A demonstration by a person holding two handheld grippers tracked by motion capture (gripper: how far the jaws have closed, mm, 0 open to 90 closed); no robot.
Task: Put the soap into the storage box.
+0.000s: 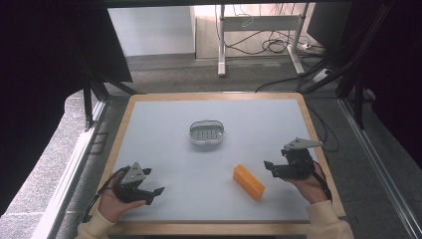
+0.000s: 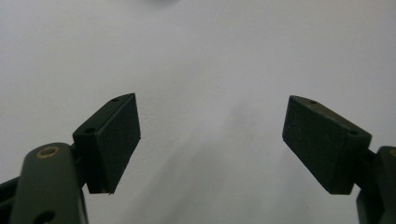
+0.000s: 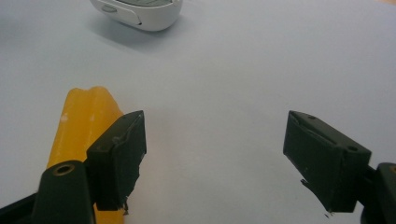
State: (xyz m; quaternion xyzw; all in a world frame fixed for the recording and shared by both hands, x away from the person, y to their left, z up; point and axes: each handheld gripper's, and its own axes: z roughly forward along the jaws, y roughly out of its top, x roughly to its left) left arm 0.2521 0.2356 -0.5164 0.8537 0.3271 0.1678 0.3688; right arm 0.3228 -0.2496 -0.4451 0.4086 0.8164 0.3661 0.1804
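Note:
An orange-yellow block (image 1: 249,182) lies flat on the pale table top, right of centre and near the front. My right gripper (image 1: 270,169) hovers just right of it, held in a hand, jaws open with nothing between them. In the right gripper view the block (image 3: 86,114) runs behind the left jaw, outside the gap of the right gripper (image 3: 215,149). My left gripper (image 1: 155,194) rests low at the front left, open and empty. The left gripper (image 2: 212,140) looks onto bare table between its jaws.
A small oval white dish with a grey perforated insert (image 1: 206,133) stands at the table's middle, also at the top of the right gripper view as the dish (image 3: 140,11). The table (image 1: 149,114) has a wooden rim; floor, cables and desk legs lie beyond it.

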